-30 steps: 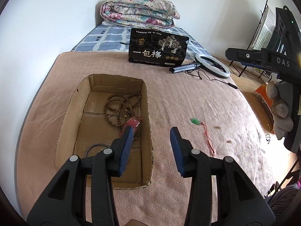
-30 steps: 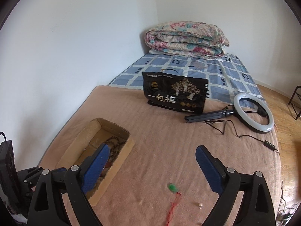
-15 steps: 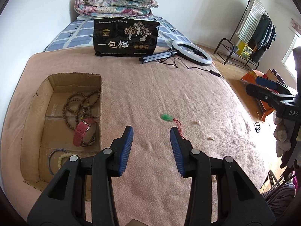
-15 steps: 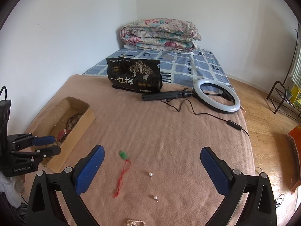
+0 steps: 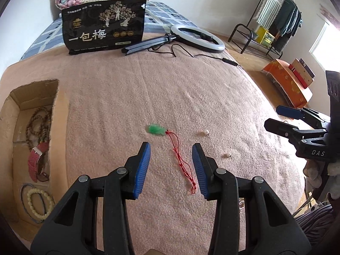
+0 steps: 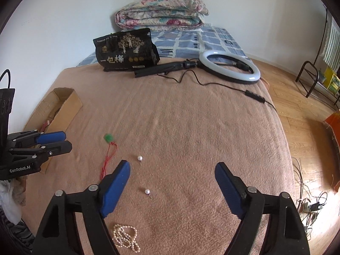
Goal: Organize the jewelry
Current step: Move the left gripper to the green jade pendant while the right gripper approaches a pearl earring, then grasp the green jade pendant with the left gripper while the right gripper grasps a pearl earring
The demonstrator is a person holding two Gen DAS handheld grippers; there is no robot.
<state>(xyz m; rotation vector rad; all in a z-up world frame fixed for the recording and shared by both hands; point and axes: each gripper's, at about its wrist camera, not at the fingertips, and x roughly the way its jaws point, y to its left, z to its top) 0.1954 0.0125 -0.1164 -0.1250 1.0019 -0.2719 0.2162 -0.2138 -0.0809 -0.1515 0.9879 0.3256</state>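
Part of the sorting looks done: the shallow brown cardboard box (image 5: 31, 110) at the left edge of the pink blanket (image 5: 191, 85) already holds a string of dark wooden beads (image 5: 39, 123), a red-strapped watch (image 5: 37, 161) and a cream bead bracelet (image 5: 39, 199). Left on the blanket are the green carved pendant on a red cord (image 5: 156, 129), two small pearl earrings (image 6: 139, 158) (image 6: 147, 191) and a heap of pearl necklace (image 6: 125, 237) near the right gripper (image 6: 172, 187).

The left gripper (image 5: 171, 167) hangs above the blanket with its blue pads spread and nothing between them; the cord's tail lies in line with that gap. The right gripper is also spread wide and empty.

The pendant points away from the left gripper, stone at the far end, and its cord trails back toward the pads, knot nearest. The long axis seems to run nearly along the gripper's forward line, though fisheye bending makes that uncertain.
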